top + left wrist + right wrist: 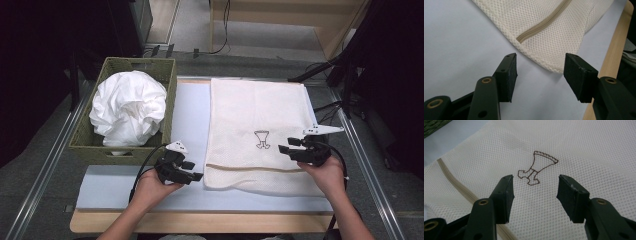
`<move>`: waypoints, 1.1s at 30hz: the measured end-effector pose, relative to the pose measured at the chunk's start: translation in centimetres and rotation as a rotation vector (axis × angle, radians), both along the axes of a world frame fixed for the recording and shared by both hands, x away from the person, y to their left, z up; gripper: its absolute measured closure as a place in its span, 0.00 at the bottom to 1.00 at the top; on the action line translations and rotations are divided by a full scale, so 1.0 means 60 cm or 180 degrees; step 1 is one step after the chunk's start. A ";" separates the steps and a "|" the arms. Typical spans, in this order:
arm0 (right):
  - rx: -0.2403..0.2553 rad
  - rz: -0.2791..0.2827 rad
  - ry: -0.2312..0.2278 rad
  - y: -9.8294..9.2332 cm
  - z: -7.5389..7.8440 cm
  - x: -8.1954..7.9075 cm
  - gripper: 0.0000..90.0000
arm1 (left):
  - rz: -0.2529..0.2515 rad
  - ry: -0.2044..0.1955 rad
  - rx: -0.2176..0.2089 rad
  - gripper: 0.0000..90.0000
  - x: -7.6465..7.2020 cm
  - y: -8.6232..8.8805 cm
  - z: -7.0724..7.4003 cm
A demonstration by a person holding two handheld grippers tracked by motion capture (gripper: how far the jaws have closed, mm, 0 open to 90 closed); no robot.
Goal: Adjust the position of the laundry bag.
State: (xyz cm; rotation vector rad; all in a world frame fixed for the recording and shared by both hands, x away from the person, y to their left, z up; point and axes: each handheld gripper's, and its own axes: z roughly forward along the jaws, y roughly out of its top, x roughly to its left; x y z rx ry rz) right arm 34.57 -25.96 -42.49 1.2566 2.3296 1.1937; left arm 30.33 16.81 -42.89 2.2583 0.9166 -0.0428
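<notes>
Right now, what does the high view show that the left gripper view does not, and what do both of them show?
High view alone: a green woven basket holding a crumpled white cloth, the right gripper open above the mesh laundry bag, and a small dark emblem on that bag.

Left gripper view alone: the fine net weave of the bag and the closed end of its beige zipper, seen close between open jaws.

Both: the left gripper, open and holding nothing, at the bag's near corner, the pale blue mat and the wooden table edge.
</notes>
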 end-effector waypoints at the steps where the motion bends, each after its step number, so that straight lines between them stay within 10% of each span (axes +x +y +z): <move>1: 0.0001 0.0014 0.0014 -0.002 -0.001 0.000 0.52 | 0.0021 0.0016 0.0001 0.50 0.001 0.001 -0.001; 21: 0.0037 -0.0057 0.0024 -0.014 -0.004 -0.006 0.52 | -0.0009 0.0043 -0.0071 0.44 -0.005 -0.008 -0.002; 33: 0.0050 -0.0073 0.0028 -0.018 -0.004 -0.007 0.52 | -0.0109 -0.0004 -0.0128 0.59 -0.014 -0.017 -0.001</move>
